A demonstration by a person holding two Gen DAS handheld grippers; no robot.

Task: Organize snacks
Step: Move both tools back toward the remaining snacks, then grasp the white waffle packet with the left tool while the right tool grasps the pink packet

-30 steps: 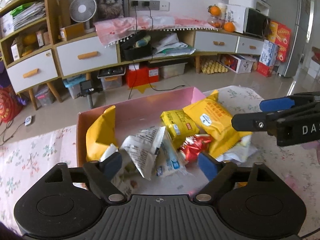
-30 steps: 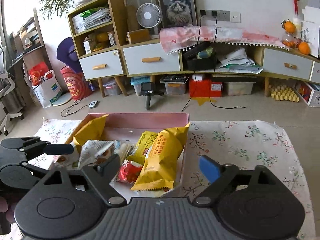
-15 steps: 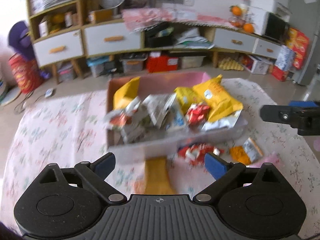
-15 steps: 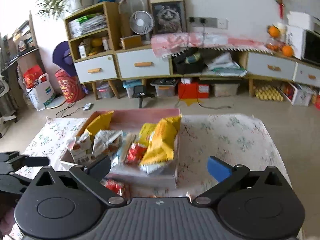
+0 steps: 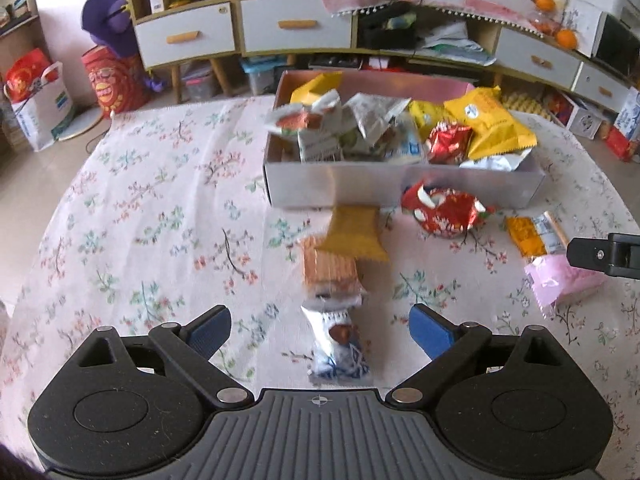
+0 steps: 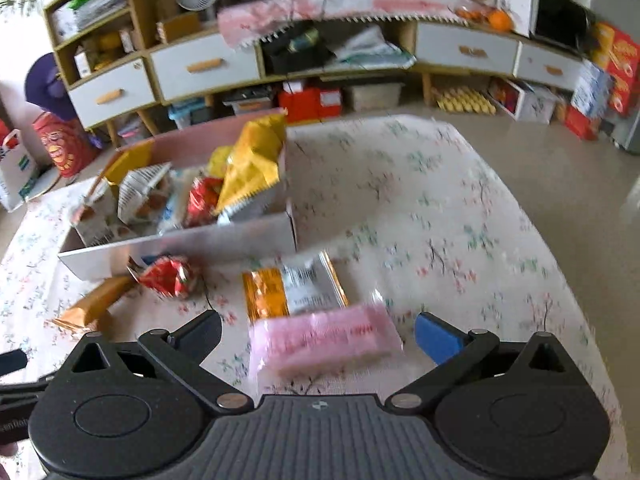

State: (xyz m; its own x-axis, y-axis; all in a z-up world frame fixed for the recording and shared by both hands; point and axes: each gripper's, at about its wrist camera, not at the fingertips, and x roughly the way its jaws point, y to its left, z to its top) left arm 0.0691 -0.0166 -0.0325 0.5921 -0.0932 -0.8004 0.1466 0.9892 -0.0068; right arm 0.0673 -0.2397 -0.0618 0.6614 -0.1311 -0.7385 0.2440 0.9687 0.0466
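Snacks fill the grey box [image 5: 404,189] at 12 o'clock in the left wrist view; a white-blue packet [image 5: 340,348] lies between the wide-open, empty left gripper [image 5: 320,330]. In the right wrist view, a pink packet [image 6: 324,340] lies between the wide-open, empty right gripper [image 6: 318,334], with the box at 10 o'clock.

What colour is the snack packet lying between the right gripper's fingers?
Pale pink packet, seen best in the right wrist view.
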